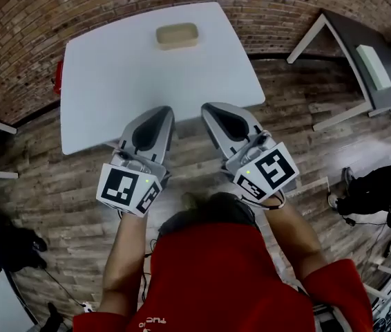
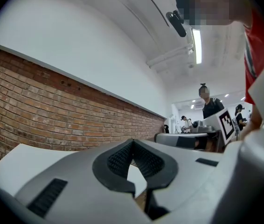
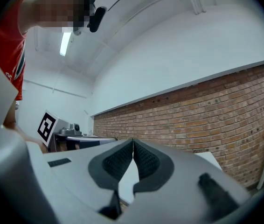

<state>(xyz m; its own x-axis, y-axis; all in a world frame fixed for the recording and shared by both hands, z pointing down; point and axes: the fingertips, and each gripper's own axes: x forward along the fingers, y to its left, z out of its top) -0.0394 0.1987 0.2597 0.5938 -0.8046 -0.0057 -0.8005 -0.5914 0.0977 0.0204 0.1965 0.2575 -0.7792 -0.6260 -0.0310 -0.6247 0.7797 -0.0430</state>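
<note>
1. The left tongs (image 1: pixel 162 113) are closed. In the left gripper view the two ribbed pads (image 2: pixel 119 158) meet at the tip, and only a small hollow behind them is open, with nothing in it.
2. The right tongs (image 1: pixel 209 109) are closed in the same way. The right gripper view shows their pads (image 3: pixel 143 160) touching at the front and gripping nothing.
3. Both tongs are held side by side in the air, close together, in front of the person in a red shirt (image 1: pixel 230 282). Their tips reach just over the near edge of the tabletop (image 1: pixel 133 75).
4. The tabletop is plain white. A tan tray (image 1: pixel 177 35) lies near its far edge, well apart from both tongs and roughly in line with the gap between them.
5. Something red (image 1: pixel 58 76) sits against the tabletop's left edge.
6. The floor (image 1: pixel 78 206) is made of worn wooden planks.
7. A brick wall (image 1: pixel 36 26) runs behind the tabletop. In the gripper views it gives way higher up to white plaster and a ceiling with a strip light (image 2: pixel 197 45).
8. To the right stands a dark table (image 1: pixel 354 40) on white legs, with a pale box (image 1: pixel 374 66) on it.
9. A black bag (image 1: pixel 378 192) lies on the floor further right.
10. Other people (image 2: pixel 210 104) stand far back in the room.
</note>
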